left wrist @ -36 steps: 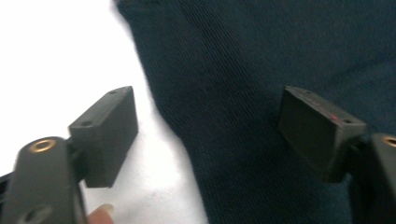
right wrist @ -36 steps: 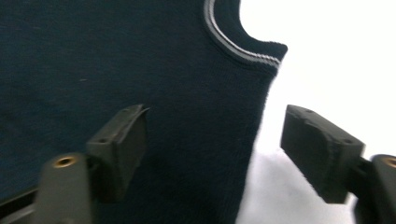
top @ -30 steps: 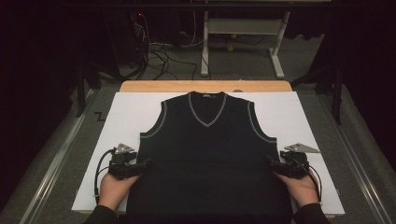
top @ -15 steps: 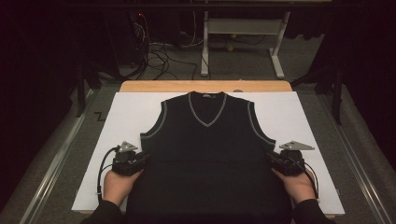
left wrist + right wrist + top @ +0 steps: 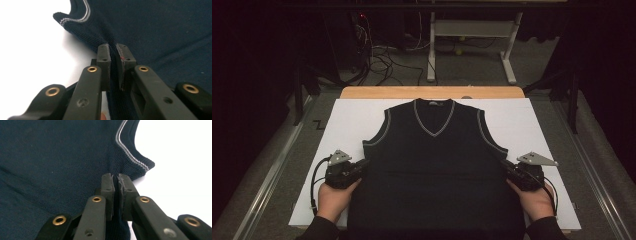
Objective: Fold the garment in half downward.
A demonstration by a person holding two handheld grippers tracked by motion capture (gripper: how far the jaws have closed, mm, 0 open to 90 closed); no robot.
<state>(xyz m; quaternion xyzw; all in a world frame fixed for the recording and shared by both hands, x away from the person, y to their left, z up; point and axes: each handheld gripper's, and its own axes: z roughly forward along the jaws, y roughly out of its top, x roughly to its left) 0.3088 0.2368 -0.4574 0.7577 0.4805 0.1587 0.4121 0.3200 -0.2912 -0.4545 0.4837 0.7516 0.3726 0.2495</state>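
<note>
We have both side seams of the dark knitted sleeveless vest [image 5: 437, 170] pinched between closed jaws of left gripper [image 5: 115, 53] and right gripper [image 5: 117, 182]; folding seems not yet begun.

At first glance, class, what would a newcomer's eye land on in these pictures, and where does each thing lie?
First comes the dark sleeveless vest with grey-striped V-neck, spread flat in the middle of the white sheet on the table. Next come the two grippers at its sides: the left gripper and the right gripper each pinch a side seam just below an armhole, with a hand behind each.
</note>
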